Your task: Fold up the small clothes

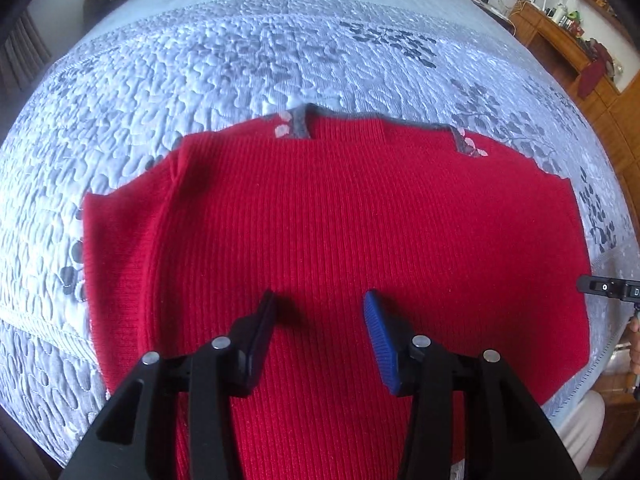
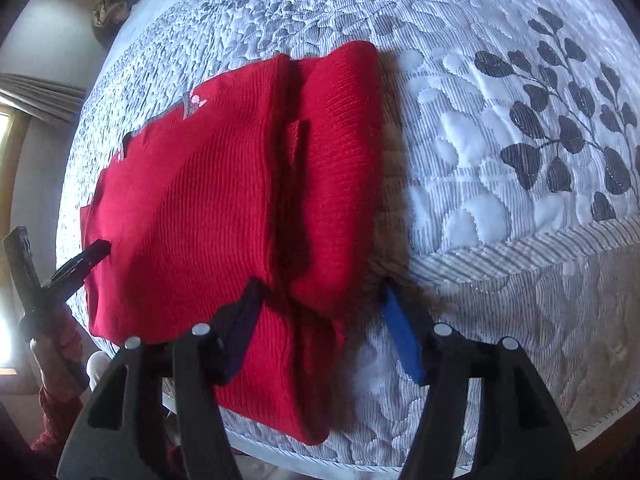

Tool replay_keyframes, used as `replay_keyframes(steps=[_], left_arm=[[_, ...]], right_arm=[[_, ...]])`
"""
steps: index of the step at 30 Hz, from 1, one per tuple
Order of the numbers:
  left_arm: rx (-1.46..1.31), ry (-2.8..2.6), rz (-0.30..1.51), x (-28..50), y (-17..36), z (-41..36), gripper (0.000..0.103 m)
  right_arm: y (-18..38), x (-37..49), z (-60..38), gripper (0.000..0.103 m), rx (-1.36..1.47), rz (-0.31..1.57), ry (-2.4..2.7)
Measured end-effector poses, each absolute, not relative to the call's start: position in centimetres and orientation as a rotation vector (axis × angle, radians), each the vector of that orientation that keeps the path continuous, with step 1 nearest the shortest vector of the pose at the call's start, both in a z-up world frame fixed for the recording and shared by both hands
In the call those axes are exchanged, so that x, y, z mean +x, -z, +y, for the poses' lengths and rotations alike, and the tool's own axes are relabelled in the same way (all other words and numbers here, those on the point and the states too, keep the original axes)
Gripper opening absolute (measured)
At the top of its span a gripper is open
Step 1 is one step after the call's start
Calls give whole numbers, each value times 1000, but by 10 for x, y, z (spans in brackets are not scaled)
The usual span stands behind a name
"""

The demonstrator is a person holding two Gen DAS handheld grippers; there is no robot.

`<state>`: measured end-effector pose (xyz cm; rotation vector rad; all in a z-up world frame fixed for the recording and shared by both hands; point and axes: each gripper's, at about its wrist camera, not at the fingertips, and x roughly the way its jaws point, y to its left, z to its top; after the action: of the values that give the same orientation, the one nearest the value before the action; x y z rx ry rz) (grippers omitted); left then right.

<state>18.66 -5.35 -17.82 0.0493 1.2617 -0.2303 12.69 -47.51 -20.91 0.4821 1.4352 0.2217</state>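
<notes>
A red ribbed knit sweater (image 1: 340, 216) with grey trim at the neck lies flat on the quilted bedspread (image 1: 200, 60), back side up. My left gripper (image 1: 320, 304) hovers just above its lower middle, open, nothing between the pads. In the right wrist view the same sweater (image 2: 192, 208) shows a sleeve folded in along its right side (image 2: 344, 152). My right gripper (image 2: 320, 300) stands open over the sweater's lower right edge, its fingers straddling the folded part without pressing it. The left gripper's fingers (image 2: 80, 260) appear at the left of that view.
The bedspread (image 2: 500, 140) is pale with dark leaf prints and ends at a near edge (image 2: 400, 468). A wooden shelf unit with small items (image 1: 560, 36) stands at the right of the bed. A person's red sleeve (image 2: 52, 412) is at the lower left.
</notes>
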Motion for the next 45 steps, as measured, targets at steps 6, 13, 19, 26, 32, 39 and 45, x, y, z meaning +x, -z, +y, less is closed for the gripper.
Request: replay_keyframes(steps=[6, 13, 19, 26, 32, 39, 45], left_arm=[[66, 231, 1266, 189, 184, -54, 48], [42, 251, 1277, 192, 190, -51, 48], [-2, 271, 1308, 193, 174, -41, 46], [-92, 289, 1255, 183, 143, 8, 46], [-215, 304, 1315, 191, 167, 32, 45], [-239, 309, 1305, 192, 174, 35, 46], [-284, 288, 1288, 184, 154, 43, 46]], right_arm=[[206, 132, -462, 33, 421, 1442, -241], [201, 136, -457, 14, 413, 1459, -184], [162, 140, -425, 13, 204, 1435, -93], [98, 155, -348, 13, 70, 1343, -189], [110, 161, -253, 18, -8, 1344, -351], [113, 140, -249, 45, 81, 1323, -464], [84, 91, -288, 64, 66, 1245, -505]])
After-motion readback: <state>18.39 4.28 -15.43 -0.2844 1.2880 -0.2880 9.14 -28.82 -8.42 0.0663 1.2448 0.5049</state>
